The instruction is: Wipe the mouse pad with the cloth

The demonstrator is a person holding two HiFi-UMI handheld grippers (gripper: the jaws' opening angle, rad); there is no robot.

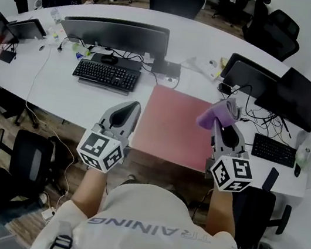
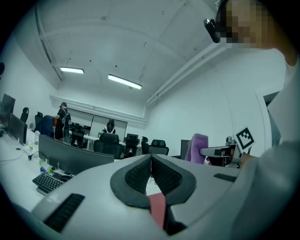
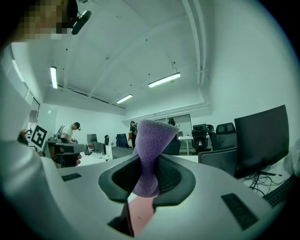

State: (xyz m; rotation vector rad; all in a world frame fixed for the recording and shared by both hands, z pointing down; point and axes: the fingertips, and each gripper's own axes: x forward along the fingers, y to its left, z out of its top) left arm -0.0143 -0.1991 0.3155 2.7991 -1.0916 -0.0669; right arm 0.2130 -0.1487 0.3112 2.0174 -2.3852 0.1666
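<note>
A pink mouse pad lies flat on the white desk, reaching its near edge. My right gripper is held above the pad's right side, shut on a purple cloth that sticks up past the jaw tips. In the right gripper view the cloth is pinched between the dark pads. My left gripper hovers at the pad's left edge, shut and holding nothing; its pads meet in the left gripper view, with a strip of pink pad below.
A black keyboard and monitor stand left of the pad. Two more monitors and a small keyboard with cables sit to the right. A black phone lies near the front edge. Office chairs stand below the desk.
</note>
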